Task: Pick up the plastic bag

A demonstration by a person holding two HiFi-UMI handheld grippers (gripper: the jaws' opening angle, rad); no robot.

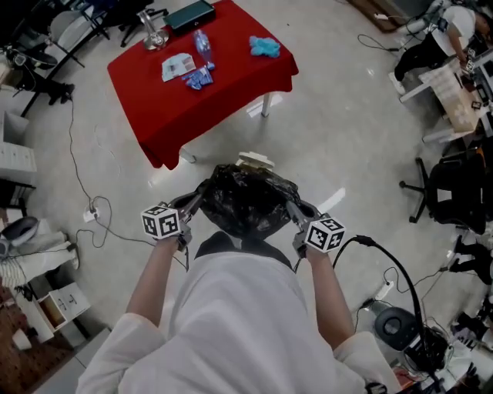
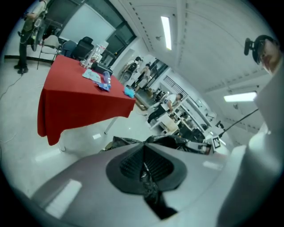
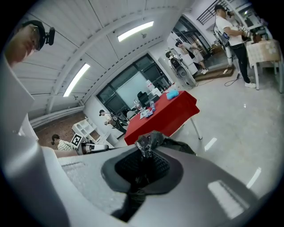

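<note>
A black plastic bag, bulging and crumpled, hangs in front of me above the pale floor. My left gripper is shut on the bag's left edge, and my right gripper is shut on its right edge. In the left gripper view the ribbed pads pinch a strip of black film, with the rest of the bag beyond. In the right gripper view a crumpled tuft of the bag sticks out above the closed pads.
A table with a red cloth stands ahead, carrying a bottle, packets, a blue rag and a dark tray. A cream object lies on the floor behind the bag. Cables, chairs and people ring the room.
</note>
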